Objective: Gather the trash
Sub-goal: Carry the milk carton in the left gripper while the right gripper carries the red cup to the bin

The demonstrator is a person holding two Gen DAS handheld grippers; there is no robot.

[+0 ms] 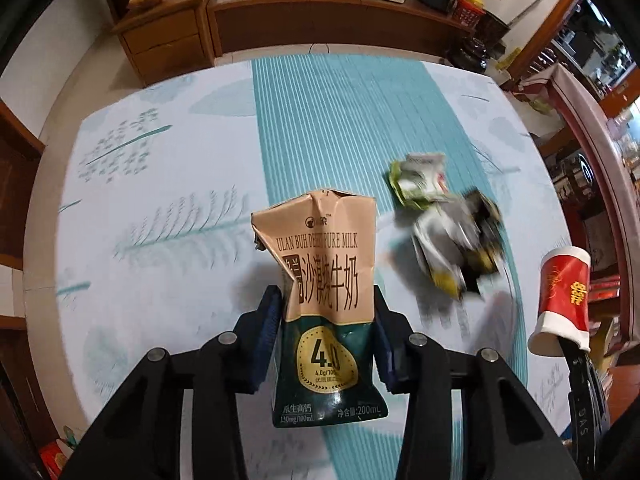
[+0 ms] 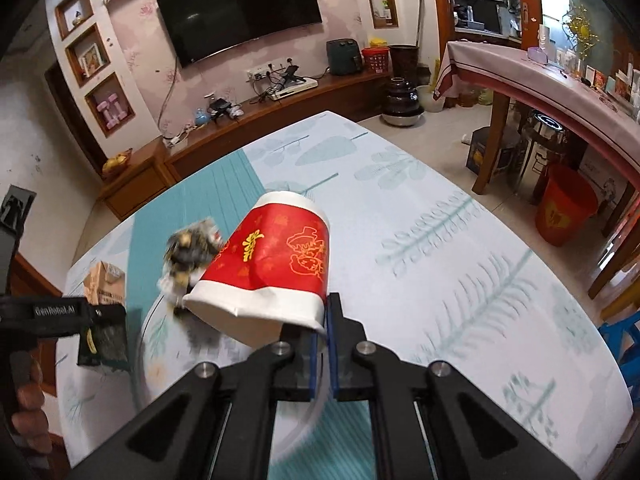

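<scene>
1. We are in a home living room: a curved black flat-screen television [image 2: 242, 8] hangs on pink floral wallpaper [image 2: 140, 36].
2. We see a long low wooden media cabinet [image 2: 224, 128] under it, strewn with cables and small devices.
3. We note recessed wall niches [image 2: 90, 58] holding keepsakes.
4. We see a tabletop under a pale leaf-print cloth [image 2: 460, 248], and a red plastic bucket [image 2: 562, 208] on the tiled floor.

A crumpled tan-and-dark-green milk carton [image 1: 326, 304] stands upright, its top dented, lifted above the leaf-patterned teal-and-white tablecloth [image 1: 168, 184]. A red-and-white paper cup [image 2: 266, 266] hangs tilted, mouth downward, its rim creased. On that cloth lie a blurred crushed silver-black-yellow wrapper [image 1: 456, 240] and, touching it, a green-white wrapper [image 1: 418, 182].
</scene>
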